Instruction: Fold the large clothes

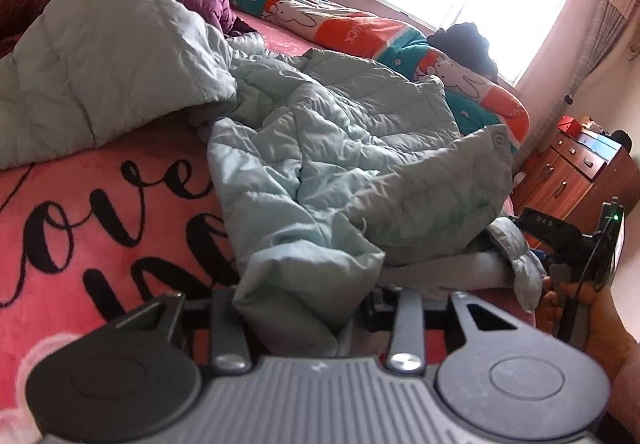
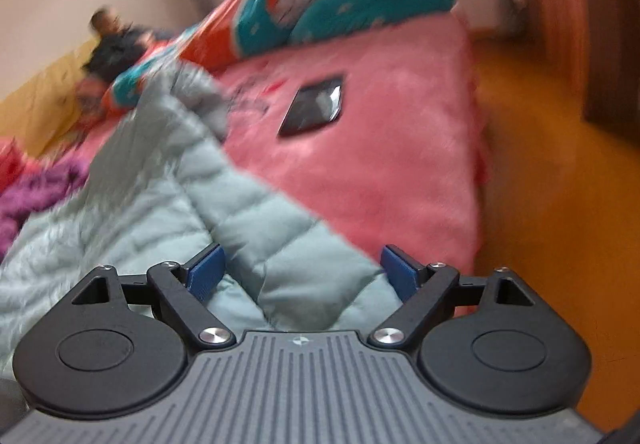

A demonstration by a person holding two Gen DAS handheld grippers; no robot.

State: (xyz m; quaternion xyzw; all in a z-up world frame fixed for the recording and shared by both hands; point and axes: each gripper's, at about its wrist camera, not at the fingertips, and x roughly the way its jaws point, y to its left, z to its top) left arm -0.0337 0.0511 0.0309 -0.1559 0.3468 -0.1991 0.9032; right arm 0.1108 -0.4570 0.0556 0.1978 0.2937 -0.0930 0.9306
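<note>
Two grippers work a pale green jacket (image 1: pixel 320 148) on the pink blanket (image 1: pixel 80 212): left gripper (image 1: pixel 308 308) pinches its hem at frame bottom; right gripper (image 2: pixel 302 276) gapes over the corner, bare blanket beyond.

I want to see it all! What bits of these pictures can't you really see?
- Left gripper fingertips: left wrist view, buried under a fold of the pale green jacket.
- Black flat thing on the pink blanket: right wrist view, too blurred to name.
- Blanket writing: left wrist view, partly covered by the jacket.
- Right gripper: open; whether its pads touch the jacket is unclear.
</note>
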